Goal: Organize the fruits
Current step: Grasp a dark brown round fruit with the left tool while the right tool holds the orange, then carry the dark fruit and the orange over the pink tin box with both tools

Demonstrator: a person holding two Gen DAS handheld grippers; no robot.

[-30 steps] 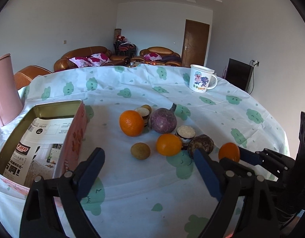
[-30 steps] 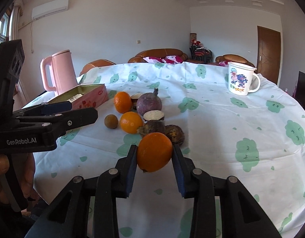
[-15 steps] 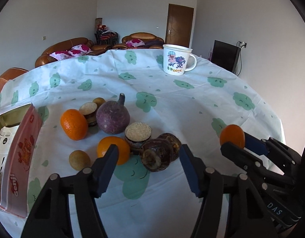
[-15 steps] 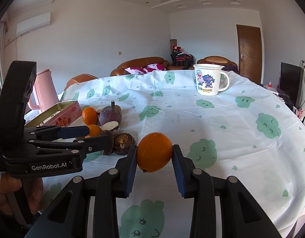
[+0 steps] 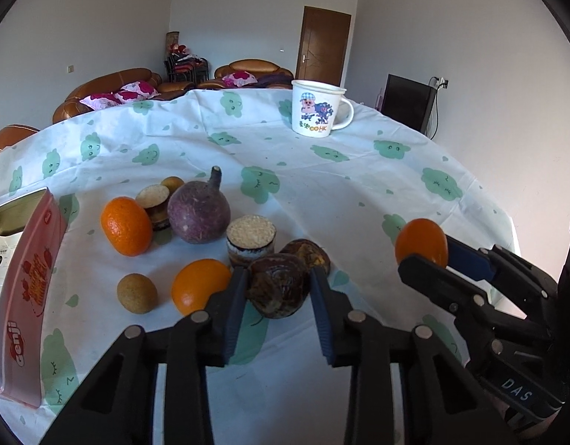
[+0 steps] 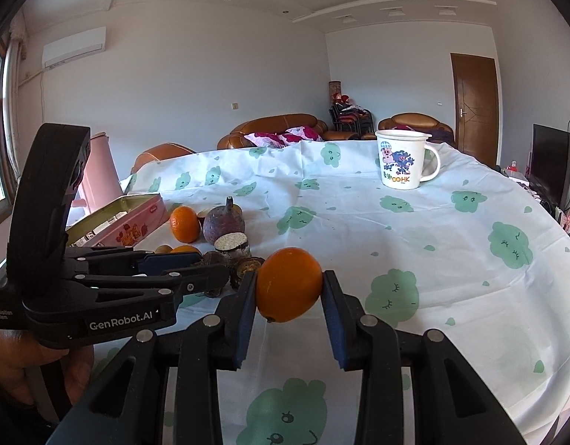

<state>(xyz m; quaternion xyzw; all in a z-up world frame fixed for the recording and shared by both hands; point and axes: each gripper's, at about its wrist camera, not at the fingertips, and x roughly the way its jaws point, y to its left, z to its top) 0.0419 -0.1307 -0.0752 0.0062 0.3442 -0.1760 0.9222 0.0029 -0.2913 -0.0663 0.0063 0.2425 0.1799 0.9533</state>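
Note:
My left gripper point(image 5: 278, 289) is shut on a dark brown fruit half point(image 5: 277, 289) at the near edge of the fruit pile. My right gripper point(image 6: 288, 289) is shut on an orange point(image 6: 288, 284) and holds it above the cloth; that orange also shows at the right of the left wrist view point(image 5: 421, 243). On the cloth lie two more oranges point(image 5: 126, 225) point(image 5: 199, 285), a purple round fruit with a stem point(image 5: 199, 210), a cut piece with a white face point(image 5: 251, 235), another brown half point(image 5: 307, 254) and a small tan fruit point(image 5: 137, 293).
A pink tin box point(image 5: 23, 278) with papers inside stands open at the left. A white cartoon mug point(image 5: 316, 113) stands at the far side of the table. A pink kettle point(image 6: 99, 170) is behind the tin. Sofas and a door lie beyond.
My left gripper moved forward and closed its jaws onto the dark brown fruit half. My right gripper swung right and stayed shut on the orange.

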